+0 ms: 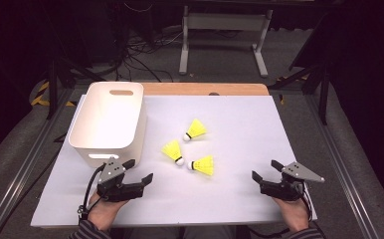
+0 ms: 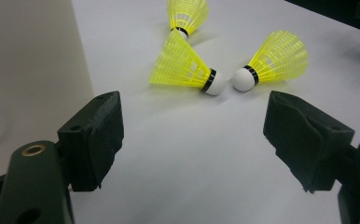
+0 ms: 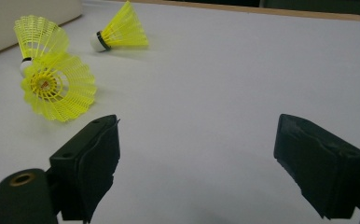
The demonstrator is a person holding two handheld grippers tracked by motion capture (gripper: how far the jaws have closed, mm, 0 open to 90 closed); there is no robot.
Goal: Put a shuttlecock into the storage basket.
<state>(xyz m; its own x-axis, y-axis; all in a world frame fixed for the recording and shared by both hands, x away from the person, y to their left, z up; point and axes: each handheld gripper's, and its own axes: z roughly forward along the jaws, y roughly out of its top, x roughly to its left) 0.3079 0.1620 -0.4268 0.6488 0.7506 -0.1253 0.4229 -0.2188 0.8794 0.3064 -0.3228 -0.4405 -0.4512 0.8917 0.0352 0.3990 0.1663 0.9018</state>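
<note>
**benchtop_dan:** Since both grippers sit at the near edge with nothing in them, which one would you send in first? The left gripper (image 1: pixel 139 170) has its jaws spread wide and empty, parked just near of the white bin (image 1: pixel 130 130). The right gripper (image 1: pixel 266 170) is just as wide open and empty, over at the near right.

**shuttle_sue:** Left one, I'd guess. Going left to right: the middle shuttlecock (image 1: pixel 173 151) lies far and right of the left gripper, cork end pointing near-right, skirt toward the bin. Its long axis runs diagonally, so the jaws would want to close across the skirt, not along it. In the left gripper view it's the closest one (image 2: pixel 183 65), dead ahead between the jaws.

**benchtop_dan:** And the other two?

**shuttle_sue:** The near shuttlecock (image 1: pixel 203 165) lies almost straight left-right, cork to the left, nearly nose to nose with the middle one. It's roughly between both grippers, a bit nearer the right. The far shuttlecock (image 1: pixel 195 130) points its cork near-left.

**benchtop_dan:** So the count?

**shuttle_sue:** Three yellow shuttlecocks on the table (image 1: pixel 240 199), one bin, two grippers.
</note>
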